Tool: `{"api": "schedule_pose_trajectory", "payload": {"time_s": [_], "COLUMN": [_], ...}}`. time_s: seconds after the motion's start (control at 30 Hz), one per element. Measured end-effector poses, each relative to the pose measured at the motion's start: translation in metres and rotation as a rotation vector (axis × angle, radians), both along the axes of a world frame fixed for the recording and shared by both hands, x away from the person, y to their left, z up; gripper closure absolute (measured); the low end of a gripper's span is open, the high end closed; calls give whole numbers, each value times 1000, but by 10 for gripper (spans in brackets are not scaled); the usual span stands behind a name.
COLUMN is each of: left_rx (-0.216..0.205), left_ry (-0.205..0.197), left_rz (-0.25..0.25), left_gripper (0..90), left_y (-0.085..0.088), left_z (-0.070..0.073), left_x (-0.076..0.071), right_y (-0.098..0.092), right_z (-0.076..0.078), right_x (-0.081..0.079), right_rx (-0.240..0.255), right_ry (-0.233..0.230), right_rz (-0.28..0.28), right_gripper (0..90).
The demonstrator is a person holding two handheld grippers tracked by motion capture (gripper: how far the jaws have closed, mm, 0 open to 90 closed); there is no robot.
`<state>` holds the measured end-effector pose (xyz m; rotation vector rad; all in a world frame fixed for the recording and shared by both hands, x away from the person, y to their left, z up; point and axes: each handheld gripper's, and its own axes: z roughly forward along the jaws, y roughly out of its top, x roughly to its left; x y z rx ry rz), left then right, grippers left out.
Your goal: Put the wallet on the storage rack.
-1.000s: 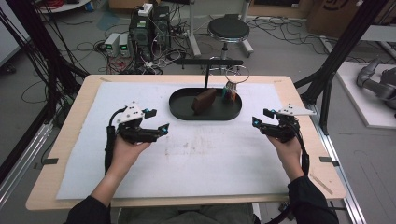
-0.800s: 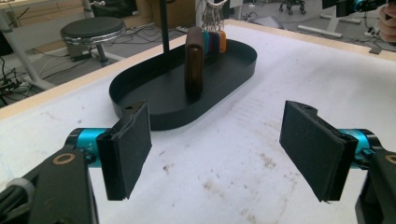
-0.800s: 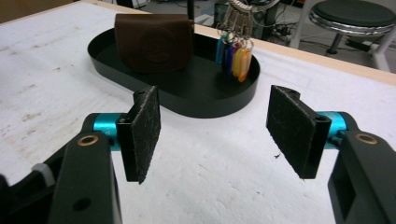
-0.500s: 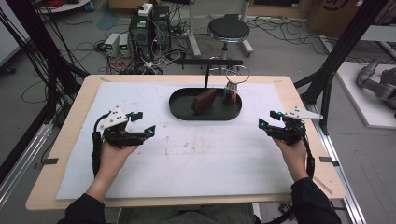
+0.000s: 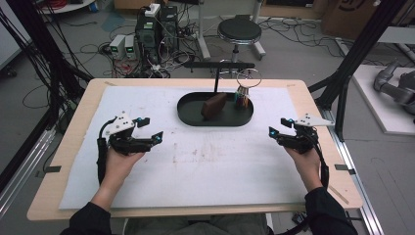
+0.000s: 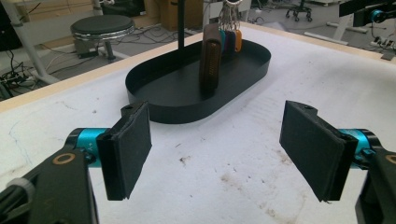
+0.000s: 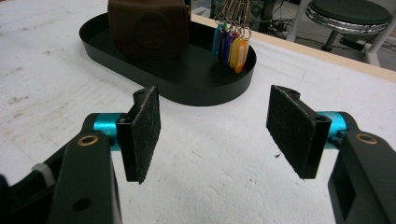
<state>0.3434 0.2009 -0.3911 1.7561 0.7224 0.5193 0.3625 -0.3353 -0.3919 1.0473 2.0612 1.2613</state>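
Observation:
A black oval tray (image 5: 192, 111) lies at the far middle of the white mat. In it stands a brown leather pouch (image 5: 214, 105), and a ring of coloured key tags (image 5: 242, 97) hangs from a black T-shaped stand (image 5: 219, 64). My left gripper (image 5: 150, 129) hovers open over the mat, left of and nearer than the tray. My right gripper (image 5: 279, 127) is open too, right of the tray. In the left gripper view the gripper (image 6: 217, 151) has nothing between its pads and faces the tray (image 6: 187, 114) and the pouch (image 6: 211, 60). The right gripper (image 7: 215, 137) is likewise empty before the tray (image 7: 201, 95), the pouch (image 7: 148, 30) and the tags (image 7: 231, 44).
The white mat (image 5: 210, 166) covers most of the wooden table (image 5: 313, 98) and is faintly stained in the middle. Black frame posts (image 5: 359, 54) stand at both sides. Behind the table are a stool (image 5: 240, 30), computer boxes (image 5: 149, 29) and floor cables.
My left gripper has shifted left, away from the tray, and sunk a little. The right gripper has hardly moved. Both sets of jaws stay open.

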Motion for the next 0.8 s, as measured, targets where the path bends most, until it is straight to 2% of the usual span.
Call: {"api": "schedule_pose_trajectory", "payload": {"time_s": [0.8], "left_rx": [10], "left_ry": [9], "left_rz": [14], "left_gripper": [249], "left_y": [3], "left_z": [-3], "left_x": [3], "right_y": [1], "right_z": [0], "right_x": [1], "right_rx": [2], "right_ry": [-1], "right_rz": [1], "right_gripper": [360]}}
